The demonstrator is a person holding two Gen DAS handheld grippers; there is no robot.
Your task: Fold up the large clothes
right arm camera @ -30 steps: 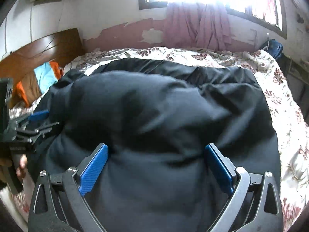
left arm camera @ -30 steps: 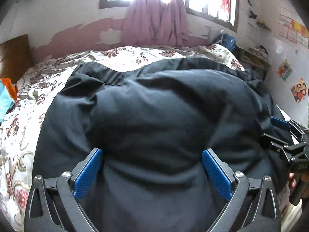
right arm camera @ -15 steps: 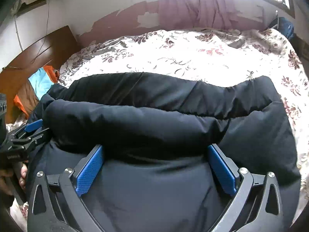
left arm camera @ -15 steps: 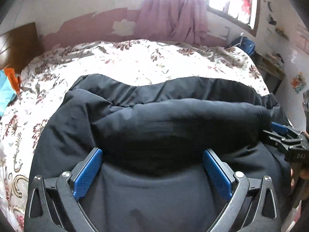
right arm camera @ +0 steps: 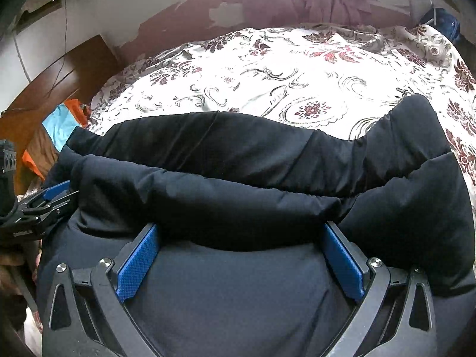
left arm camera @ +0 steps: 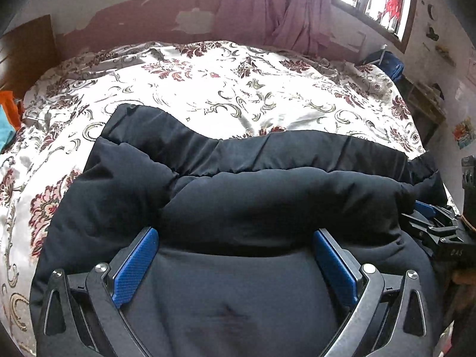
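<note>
Black padded jacket lies on the bed, on the near part of the floral bedspread. Landmark for all positions: the jacket.

Jacket state: a thick puffy roll runs across its width, with a flatter band of black fabric beyond it, toward the window side. Nearer than the roll, a smooth dark panel fills the bottom of both wrist views.

Left tool: jaws stand wide apart, blue pads on either side of the smooth panel, tips right at the near edge of the roll. No fabric pinched between the pads. Whether the tips actually press into the roll is hard to tell, since the padding bulges over them.

Right tool: same posture, spread wide, blue pads flanking the panel at the roll's near edge, gripping nothing.

Each tool appears in the other's view at the jacket's outer edge: right tool at the jacket's right end, left tool at its left end.

Beyond the jacket: bare bedspread, then a peeling pink wall with a mauve curtain. Past the jacket's left end, orange and light-blue cloth beside a wooden headboard.
</note>
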